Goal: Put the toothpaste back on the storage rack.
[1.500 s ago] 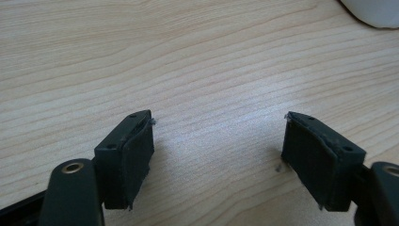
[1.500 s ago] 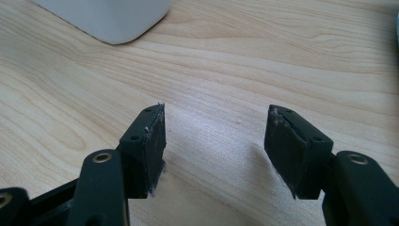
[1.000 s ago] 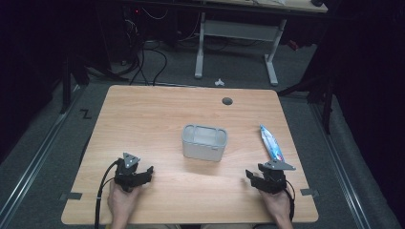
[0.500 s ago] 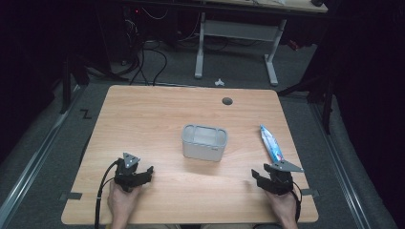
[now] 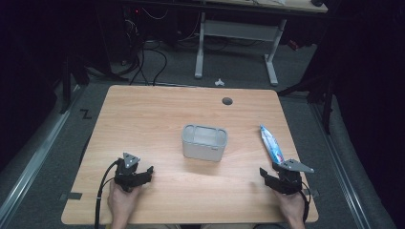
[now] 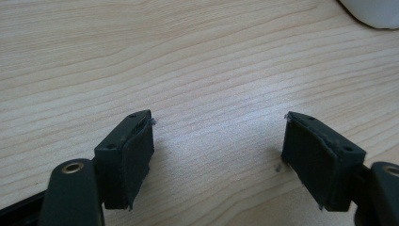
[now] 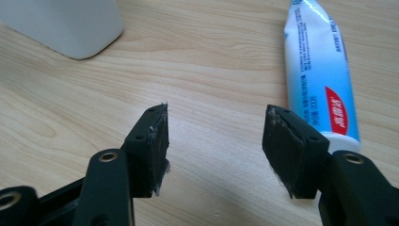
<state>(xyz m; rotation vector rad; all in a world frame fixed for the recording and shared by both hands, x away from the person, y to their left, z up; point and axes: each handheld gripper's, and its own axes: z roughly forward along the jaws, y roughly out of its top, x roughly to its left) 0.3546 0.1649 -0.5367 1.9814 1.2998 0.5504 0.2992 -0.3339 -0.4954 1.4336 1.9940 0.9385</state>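
Toothpaste tube (image 5: 271, 144), white and blue with a red patch, lies flat near the right edge of the wooden table (image 5: 157, 114), cap end toward the person. Right gripper (image 5: 278, 179) sits just beside the tube's near end; jaws wide apart, nothing between them, pads clear of the tube. In the right gripper view the tube (image 7: 321, 70) lies ahead and to the right of the gap.

Left gripper (image 5: 138, 174) rests low at the near left, well apart from the tube; jaws wide, bare wood between them.

Grey open-topped container (image 5: 204, 142) stands mid-table. Round grommet hole (image 5: 227, 101) near the far edge. Beyond: dark floor, cables, a white desk frame (image 5: 236, 36).
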